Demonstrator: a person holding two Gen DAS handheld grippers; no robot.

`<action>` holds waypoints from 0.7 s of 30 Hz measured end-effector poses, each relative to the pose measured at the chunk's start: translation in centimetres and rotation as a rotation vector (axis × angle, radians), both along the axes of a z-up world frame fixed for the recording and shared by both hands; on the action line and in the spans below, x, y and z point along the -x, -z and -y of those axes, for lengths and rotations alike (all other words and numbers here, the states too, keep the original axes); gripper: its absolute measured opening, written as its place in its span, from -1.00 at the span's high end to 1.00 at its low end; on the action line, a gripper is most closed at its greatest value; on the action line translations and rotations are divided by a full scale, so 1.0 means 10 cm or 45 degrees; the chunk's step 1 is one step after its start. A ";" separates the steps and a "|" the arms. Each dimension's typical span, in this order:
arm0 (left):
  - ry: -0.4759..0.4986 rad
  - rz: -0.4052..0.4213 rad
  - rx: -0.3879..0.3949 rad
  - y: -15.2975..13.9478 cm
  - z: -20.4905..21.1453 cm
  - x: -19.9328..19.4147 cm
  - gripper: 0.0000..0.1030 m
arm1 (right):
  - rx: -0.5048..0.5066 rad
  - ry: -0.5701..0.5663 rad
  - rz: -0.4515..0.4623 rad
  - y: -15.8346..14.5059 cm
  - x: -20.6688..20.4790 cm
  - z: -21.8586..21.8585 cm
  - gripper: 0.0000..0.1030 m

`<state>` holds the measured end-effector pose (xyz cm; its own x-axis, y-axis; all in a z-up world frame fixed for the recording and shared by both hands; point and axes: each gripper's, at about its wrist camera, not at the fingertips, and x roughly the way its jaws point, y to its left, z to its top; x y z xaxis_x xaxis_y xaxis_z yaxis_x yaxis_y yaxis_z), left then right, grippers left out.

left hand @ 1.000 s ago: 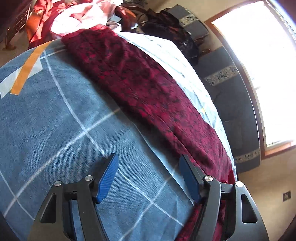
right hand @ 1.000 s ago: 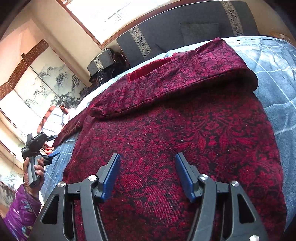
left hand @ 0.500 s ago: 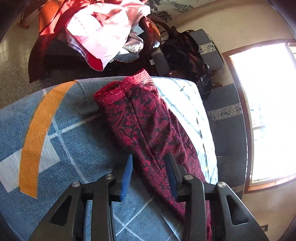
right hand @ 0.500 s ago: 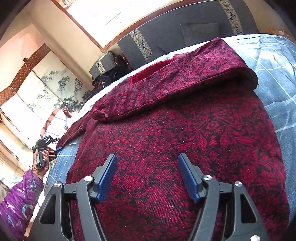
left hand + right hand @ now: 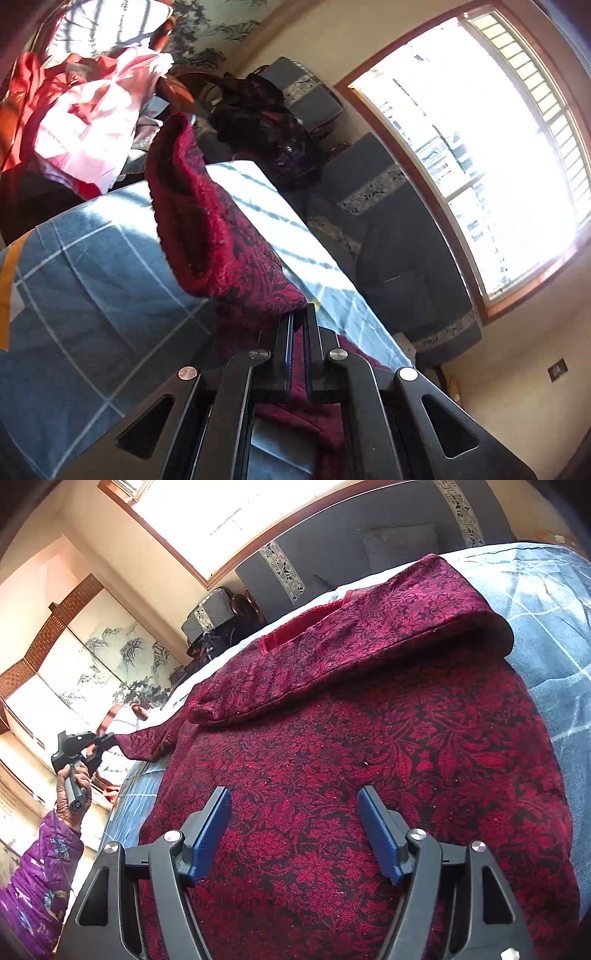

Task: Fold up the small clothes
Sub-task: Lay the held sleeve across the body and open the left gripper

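Red floral garment point(image 5: 221, 236) sleeve pinched in left tool point(image 5: 298, 321), lifted off bed point(image 5: 85, 280).

Dark red black-flowered garment point(image 5: 369, 738) on blue white-checked bedsheet point(image 5: 92, 277); blue-padded claw point(image 5: 295, 827).

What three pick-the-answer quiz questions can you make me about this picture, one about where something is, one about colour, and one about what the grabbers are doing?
1. Where does the red garment lie?
A. on the blue checked bedspread
B. on the floor
C. inside a box

2. What colour are the pads on the right gripper?
A. yellow
B. blue
C. white

3. What is the left gripper doing?
A. hanging open over nothing
B. holding a cup
C. pinching the garment's sleeve

Answers:
1 A, blue checked cloth shows around the garment.
2 B, both pads are blue.
3 C, its jaws are closed with red fabric between them, lifting the sleeve.
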<state>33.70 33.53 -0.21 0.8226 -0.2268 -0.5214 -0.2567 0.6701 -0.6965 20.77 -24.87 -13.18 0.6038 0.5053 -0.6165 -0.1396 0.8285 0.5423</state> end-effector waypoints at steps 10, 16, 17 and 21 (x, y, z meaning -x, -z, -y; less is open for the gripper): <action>0.590 0.140 -0.069 -0.46 2.27 -0.26 0.92 | -0.048 0.032 0.007 0.01 0.00 0.10 -0.36; 0.808 0.060 -0.082 -0.01 3.35 -0.37 0.92 | -0.069 0.035 0.010 0.02 0.00 0.15 -0.36; 0.827 0.035 -0.078 0.10 3.46 -0.39 0.92 | -0.073 0.035 0.012 0.02 0.01 0.16 -0.36; 0.873 -0.037 -0.111 0.49 3.76 -0.44 0.92 | -0.101 0.043 0.013 0.03 0.02 0.23 -0.37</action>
